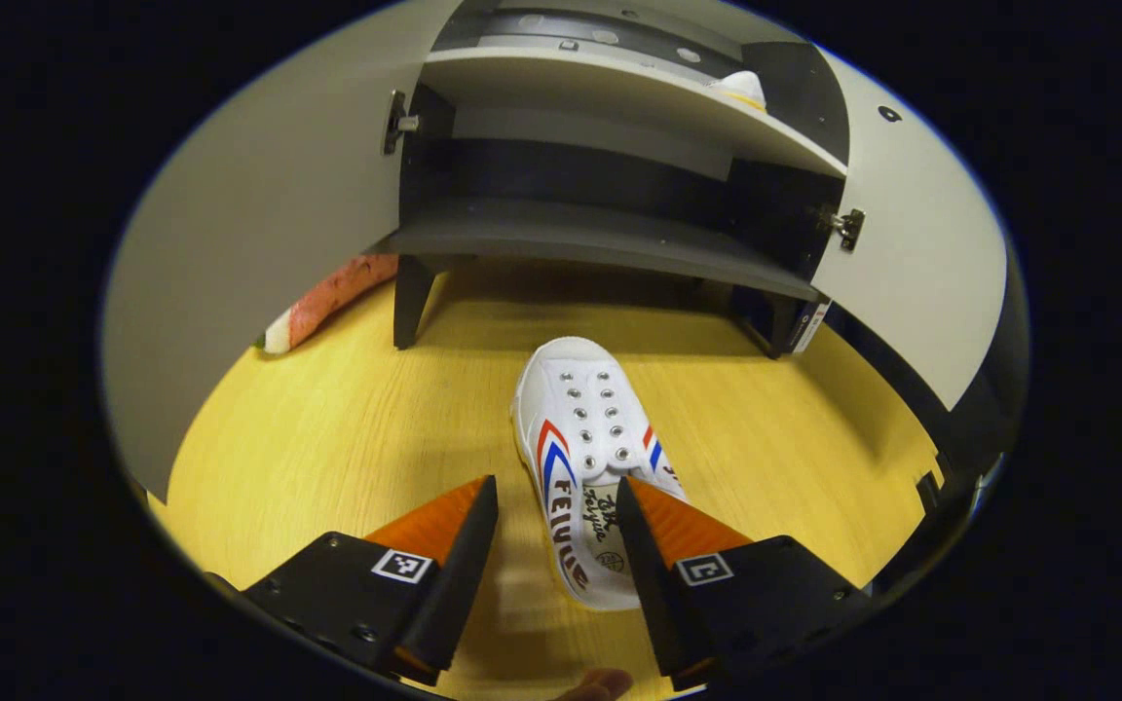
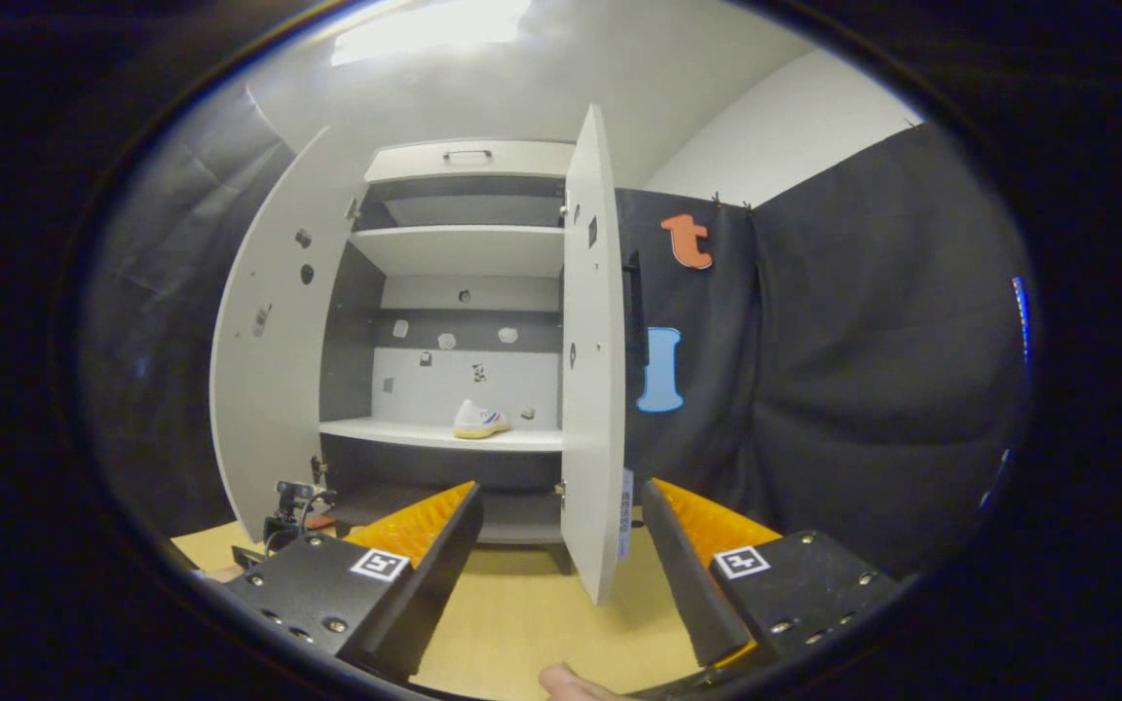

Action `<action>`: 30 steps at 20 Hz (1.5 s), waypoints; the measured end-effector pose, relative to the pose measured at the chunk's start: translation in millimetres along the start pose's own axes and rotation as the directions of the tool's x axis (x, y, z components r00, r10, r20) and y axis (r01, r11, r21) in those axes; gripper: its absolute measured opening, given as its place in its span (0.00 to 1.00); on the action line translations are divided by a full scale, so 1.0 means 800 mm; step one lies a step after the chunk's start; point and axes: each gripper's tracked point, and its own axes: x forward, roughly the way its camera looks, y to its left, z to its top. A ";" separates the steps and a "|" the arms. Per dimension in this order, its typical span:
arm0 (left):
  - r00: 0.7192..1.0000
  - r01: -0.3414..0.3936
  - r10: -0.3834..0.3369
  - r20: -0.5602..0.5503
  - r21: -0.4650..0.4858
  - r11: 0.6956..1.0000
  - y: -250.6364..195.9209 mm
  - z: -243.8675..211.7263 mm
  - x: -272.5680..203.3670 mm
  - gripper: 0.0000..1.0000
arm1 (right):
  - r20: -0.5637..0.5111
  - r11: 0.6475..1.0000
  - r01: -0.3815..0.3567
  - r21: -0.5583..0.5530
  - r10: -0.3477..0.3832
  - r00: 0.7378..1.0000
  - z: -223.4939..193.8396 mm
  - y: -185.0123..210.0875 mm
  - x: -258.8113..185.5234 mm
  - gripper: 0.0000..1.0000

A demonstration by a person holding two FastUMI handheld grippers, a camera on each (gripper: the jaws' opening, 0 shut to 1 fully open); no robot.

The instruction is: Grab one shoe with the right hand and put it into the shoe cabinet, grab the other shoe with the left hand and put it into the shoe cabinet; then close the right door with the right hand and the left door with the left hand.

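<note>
Black screw-studded left gripper [image 1: 557, 506] mounts, square tags (wedge jaws)

Left gripper view, position: low over the wooden floor [image 1: 347, 438], close before the shoe cabinet [image 1: 610, 243].
Left gripper view, facing: forward and down past the left hand-held gripper [image 1: 557, 511], its fingers spread at the bottom edge; a white sneaker [image 1: 585, 458] lies just ahead between them, the cabinet's lower shelves beyond.
Right gripper view, position: higher and farther back from the cabinet [image 2: 464, 331].
Right gripper view, facing: level, past the right hand-held gripper [image 2: 561, 521], taking in the cabinet's whole height, both open doors and the booth wall to that gripper's right.
Shared: the open shoe cabinet, its doors, the floor before it, and a second sneaker [image 2: 479, 421] on a shelf [image 1: 741, 90].
</note>
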 end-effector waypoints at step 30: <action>0.918 -0.064 0.028 0.395 0.078 0.995 -0.044 0.227 -0.209 0.03 | -0.215 0.983 -0.077 0.164 0.112 0.970 -0.133 0.014 -0.006 0.98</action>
